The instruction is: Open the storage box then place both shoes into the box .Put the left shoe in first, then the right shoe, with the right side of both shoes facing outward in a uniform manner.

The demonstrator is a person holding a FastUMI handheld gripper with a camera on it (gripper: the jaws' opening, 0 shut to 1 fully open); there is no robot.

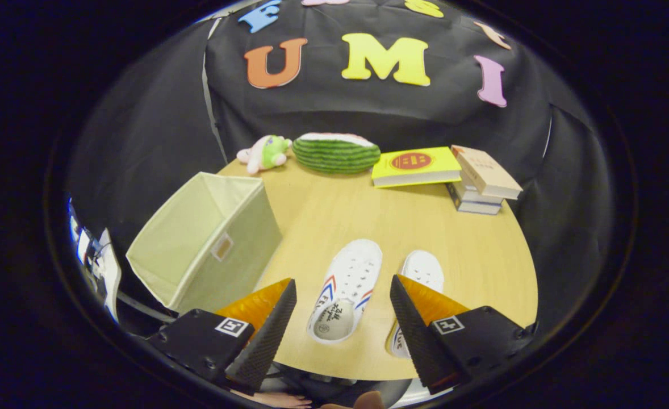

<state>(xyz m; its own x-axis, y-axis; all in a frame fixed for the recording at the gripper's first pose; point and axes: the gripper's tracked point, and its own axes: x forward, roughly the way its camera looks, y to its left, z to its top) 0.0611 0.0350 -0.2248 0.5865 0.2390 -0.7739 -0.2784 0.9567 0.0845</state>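
Two white canvas shoes with red and blue side stripes lie on the wooden table, toes pointing away from me. One shoe (346,289) lies in the gap between my fingers, well below them. The other shoe (419,281) is to its right, its heel hidden behind my right finger. A pale green fabric storage box (207,244) stands at the table's left edge, its top open and its inside bare. My gripper (343,304) hovers above the table, open, with nothing between its fingers.
At the far edge of the table (334,210) lie a small pink and green plush toy (263,153) and a watermelon-slice plush (336,152). A yellow book (414,166) and a stack of books (482,182) sit at the far right.
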